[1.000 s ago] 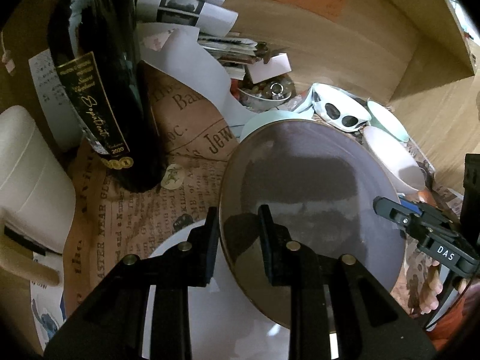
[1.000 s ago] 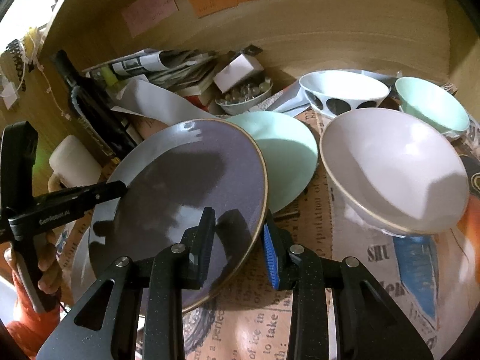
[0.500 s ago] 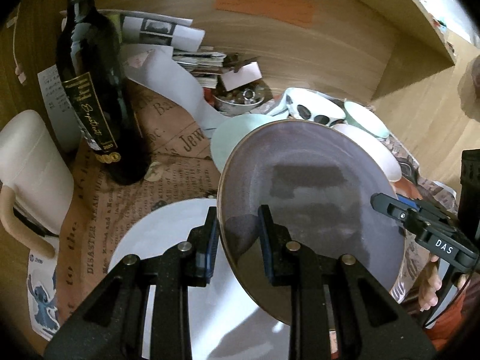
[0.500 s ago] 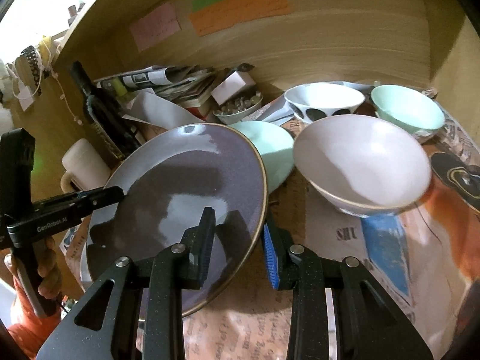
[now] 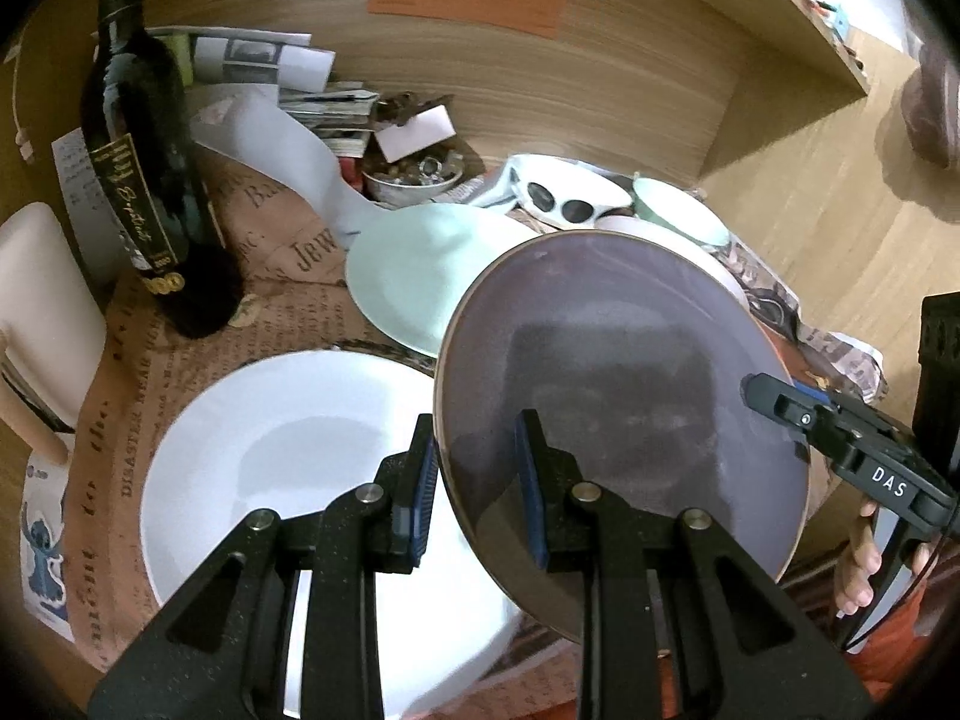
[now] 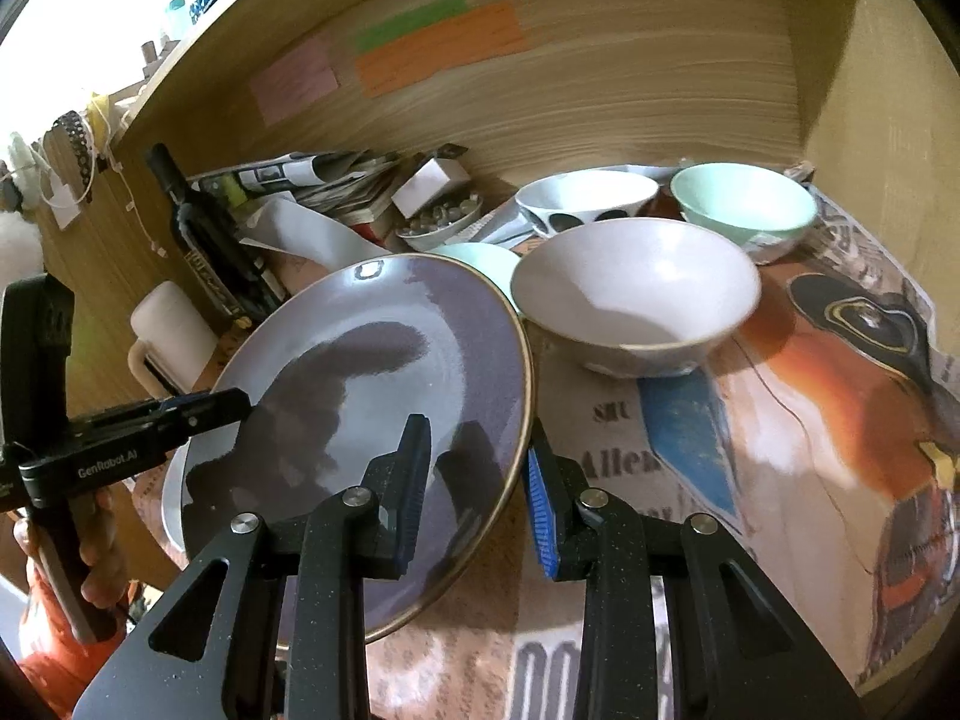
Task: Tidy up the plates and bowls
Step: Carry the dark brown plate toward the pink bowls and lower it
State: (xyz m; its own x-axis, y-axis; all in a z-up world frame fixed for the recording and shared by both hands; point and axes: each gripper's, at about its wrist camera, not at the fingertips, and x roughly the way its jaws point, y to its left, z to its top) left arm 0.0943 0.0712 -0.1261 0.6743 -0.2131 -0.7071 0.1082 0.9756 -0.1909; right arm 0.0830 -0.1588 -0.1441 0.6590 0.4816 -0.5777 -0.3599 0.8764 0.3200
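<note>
far left in the left wrist view there's a cream mug and a dark wine bottle standing on the newspaper-print table cover, and they're both pretty close to the action. next over, a big white plate lies flat on the cover, with a mint plate behind it.

the left gripper is pinched narrow on the near-left rim of the purple plate, one finger above and one under the edge. that plate is off the table, tilted, its left edge hanging over the white plate. on its other side the right gripper is clamped narrow on the opposite rim the same way.

further right sit a pale bowl, a white bowl with dark spots and a mint bowl, near the wooden back wall.

what could go wrong: it looks like the purple plate is headed onto the white one. both grips are only on thin rim edges, so if the two hands drift apart or twist differently the glazed rim could slip out and crack down on the white plate. setting it down off-centre would leave it rocking, and a wide swing left could clip the bottle.
</note>
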